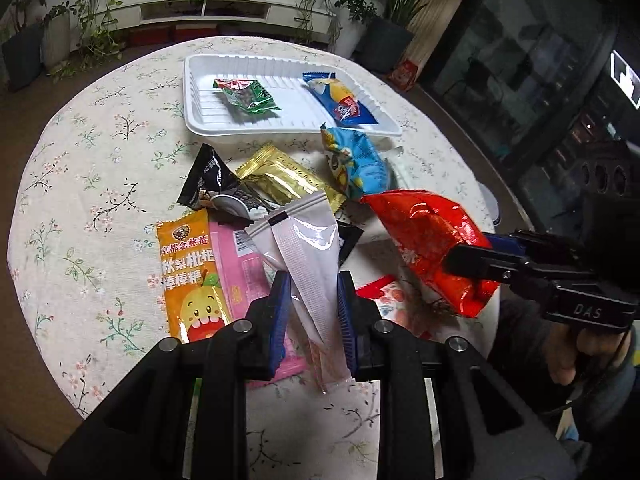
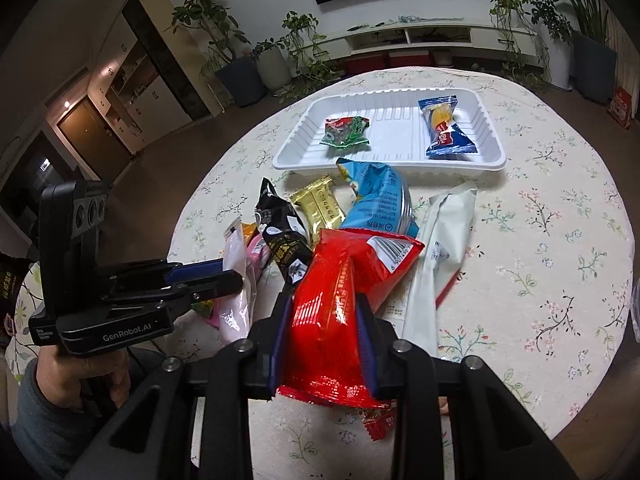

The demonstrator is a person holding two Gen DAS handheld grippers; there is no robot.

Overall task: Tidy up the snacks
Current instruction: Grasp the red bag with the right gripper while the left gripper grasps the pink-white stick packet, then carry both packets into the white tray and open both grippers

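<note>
Both nearly closed: left gripper (image 1: 313, 312) clamps pale pouch (image 1: 304, 256), right gripper (image 2: 322, 340) red packet (image 2: 344, 300).

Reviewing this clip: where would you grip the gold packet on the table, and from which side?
Grip the gold packet by its crimped far end, coming from the white tray side: that end lies exposed, while the black packet and pale pouch overlap the near part.
</note>
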